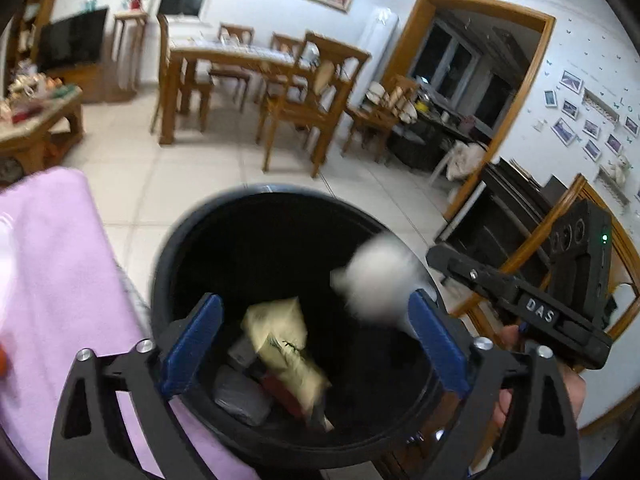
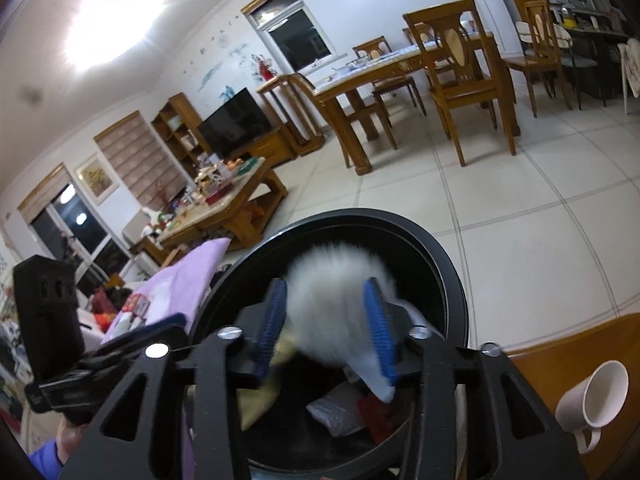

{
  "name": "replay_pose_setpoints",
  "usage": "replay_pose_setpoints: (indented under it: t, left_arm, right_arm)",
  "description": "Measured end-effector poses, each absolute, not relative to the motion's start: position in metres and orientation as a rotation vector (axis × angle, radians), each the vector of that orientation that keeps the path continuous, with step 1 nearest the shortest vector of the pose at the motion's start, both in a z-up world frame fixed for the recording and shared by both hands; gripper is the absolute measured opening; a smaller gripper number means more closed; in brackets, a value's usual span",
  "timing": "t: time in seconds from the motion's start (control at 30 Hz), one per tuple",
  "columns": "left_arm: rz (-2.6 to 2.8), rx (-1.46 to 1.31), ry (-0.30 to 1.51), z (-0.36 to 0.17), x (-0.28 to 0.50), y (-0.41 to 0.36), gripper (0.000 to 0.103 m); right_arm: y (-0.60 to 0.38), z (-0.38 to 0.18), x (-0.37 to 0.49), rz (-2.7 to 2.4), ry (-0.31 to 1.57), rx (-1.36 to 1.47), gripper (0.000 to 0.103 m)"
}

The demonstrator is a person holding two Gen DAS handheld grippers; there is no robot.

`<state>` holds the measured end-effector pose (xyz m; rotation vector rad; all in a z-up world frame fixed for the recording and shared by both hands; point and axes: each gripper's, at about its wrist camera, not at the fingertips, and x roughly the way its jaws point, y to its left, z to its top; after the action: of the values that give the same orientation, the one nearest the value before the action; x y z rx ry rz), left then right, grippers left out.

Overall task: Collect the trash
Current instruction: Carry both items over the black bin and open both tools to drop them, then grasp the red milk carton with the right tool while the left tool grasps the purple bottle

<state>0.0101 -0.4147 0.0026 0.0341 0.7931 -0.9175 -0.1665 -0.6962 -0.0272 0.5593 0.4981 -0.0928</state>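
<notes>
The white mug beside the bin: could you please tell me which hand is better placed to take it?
Probably right: the mug sits just right of the right tongs; the left view misses it.

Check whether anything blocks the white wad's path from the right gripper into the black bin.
Nothing visible does. The blurred white wad sits between the right gripper pads, directly over the open black bin.
</notes>
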Motion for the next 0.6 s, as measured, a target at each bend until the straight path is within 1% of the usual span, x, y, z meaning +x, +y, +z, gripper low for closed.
replay_pose_setpoints:
  t: [0.07, 0.13, 0.17, 0.2, 0.27, 0.37, 0.47, 0.6]
  left_arm:
    - [-0.93, 0.037, 0.792, 0.007, 0.008, -0.41, 0.094]
    - [-0.928, 0.026, 0.79, 0.011, 0.006, -0.4, 0.094]
    - [-0.928, 0.022, 0.79, 0.012, 0.006, -0.396, 0.094]
    - [-0.927, 0.017, 0.788, 0.015, 0.006, -0.39, 0.094]
    - [-0.916, 0.008, 0.78, 0.019, 0.005, -0.379, 0.094]
    - [-0.878, -0.023, 0.76, 0.027, 0.01, -0.342, 0.094]
    - [-0.816, -0.063, 0.743, 0.034, 0.019, -0.303, 0.094]
    - [-0.703, -0.093, 0.731, 0.034, 0.034, -0.237, 0.094]
  right_arm:
    - [-0.693, -0.025, -0.164, -0.091, 0.495, 0.552, 0.054]
    - [-0.686, -0.02, -0.163, -0.086, 0.495, 0.54, 0.059]
    - [-0.681, -0.018, -0.163, -0.085, 0.494, 0.535, 0.065]
    - [-0.673, -0.014, -0.165, -0.083, 0.492, 0.531, 0.067]
    - [-0.66, -0.008, -0.16, -0.068, 0.49, 0.516, 0.069]
    - [-0.635, 0.003, -0.149, -0.042, 0.495, 0.487, 0.074]
    - [-0.603, 0.016, -0.128, -0.001, 0.507, 0.446, 0.075]
    - [-0.551, 0.029, -0.095, 0.074, 0.532, 0.383, 0.079]
